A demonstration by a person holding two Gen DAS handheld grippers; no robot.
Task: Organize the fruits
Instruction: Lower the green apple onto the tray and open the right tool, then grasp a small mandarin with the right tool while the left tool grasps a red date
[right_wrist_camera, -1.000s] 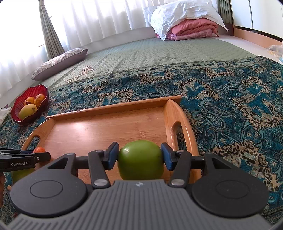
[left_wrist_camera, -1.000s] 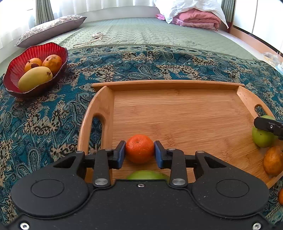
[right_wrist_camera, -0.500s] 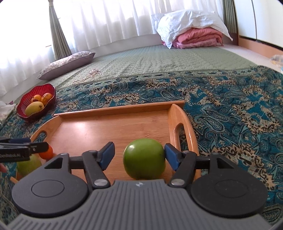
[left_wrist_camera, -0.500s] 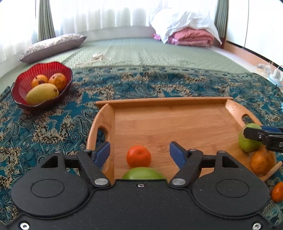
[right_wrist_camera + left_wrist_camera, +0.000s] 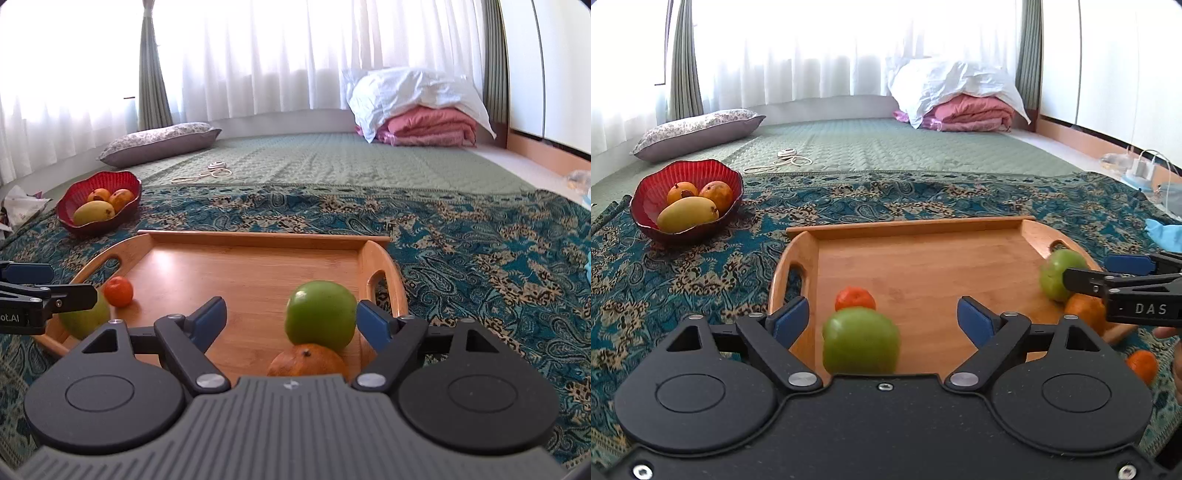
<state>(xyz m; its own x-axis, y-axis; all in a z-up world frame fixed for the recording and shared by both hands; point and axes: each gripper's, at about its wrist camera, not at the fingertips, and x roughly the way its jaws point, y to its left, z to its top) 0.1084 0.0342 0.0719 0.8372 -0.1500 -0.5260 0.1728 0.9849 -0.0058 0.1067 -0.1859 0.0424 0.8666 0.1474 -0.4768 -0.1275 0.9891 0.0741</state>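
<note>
A wooden tray [image 5: 923, 258] lies on the patterned blanket. My left gripper [image 5: 882, 319] is open above the tray's near left corner, where a green apple [image 5: 860, 345] and a small tangerine [image 5: 855, 298] rest. My right gripper [image 5: 291, 317] is open over the tray's [image 5: 240, 266] near right corner, beside another green apple [image 5: 320, 315] and an orange [image 5: 308, 361]. The left gripper's fingers [image 5: 55, 295] show in the right wrist view, in front of the left apple [image 5: 86, 319] and tangerine [image 5: 118, 291].
A red bowl [image 5: 650, 195] holding a mango and two other fruits stands at the far left. A loose tangerine [image 5: 1143, 365] lies on the blanket right of the tray. A pillow [image 5: 698, 129], a cord and folded bedding [image 5: 960, 107] lie further back.
Both grippers opened, letting go of the tangerine and the green apple, and pulled back and up from the tray. Both fruits now rest on the tray.
</note>
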